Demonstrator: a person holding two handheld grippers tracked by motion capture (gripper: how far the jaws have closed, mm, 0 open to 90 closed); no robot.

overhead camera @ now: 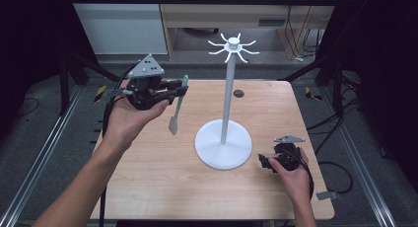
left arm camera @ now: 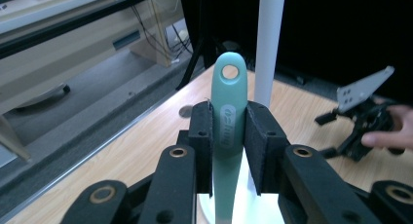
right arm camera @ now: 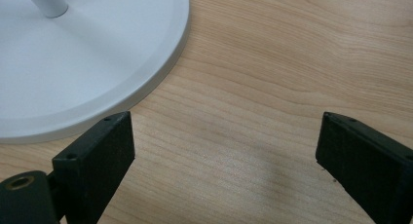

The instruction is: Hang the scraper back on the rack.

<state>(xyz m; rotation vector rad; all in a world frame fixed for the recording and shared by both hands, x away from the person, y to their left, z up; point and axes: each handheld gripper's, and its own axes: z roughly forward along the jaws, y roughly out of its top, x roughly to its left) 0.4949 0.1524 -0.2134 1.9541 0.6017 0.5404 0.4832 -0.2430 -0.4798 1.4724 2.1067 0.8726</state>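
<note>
My left gripper (overhead camera: 181, 90) is raised above the table's left side and shut on the handle of a mint-green spatula (overhead camera: 178, 106), whose blade hangs down toward the wood. In the left gripper view both pads clamp the spatula (left arm camera: 227, 121) below its hanging hole. A white stand (overhead camera: 226, 96) with a round base (overhead camera: 223, 150) and hooks at its top (overhead camera: 232, 47) rises at the table's middle. My right gripper (overhead camera: 263, 162) rests on the table beside the base, jaws open. In the right gripper view bare wood lies between its pads (right arm camera: 100, 160), next to the base's rim (right arm camera: 165, 63).
The wooden table (overhead camera: 162, 182) has a dark round grommet (overhead camera: 238, 93) near its far edge. Metal rails run along both sides on the floor, and a cabinet and cables stand behind the table. The right gripper (left arm camera: 363, 126) with a hand on it shows in the left gripper view.
</note>
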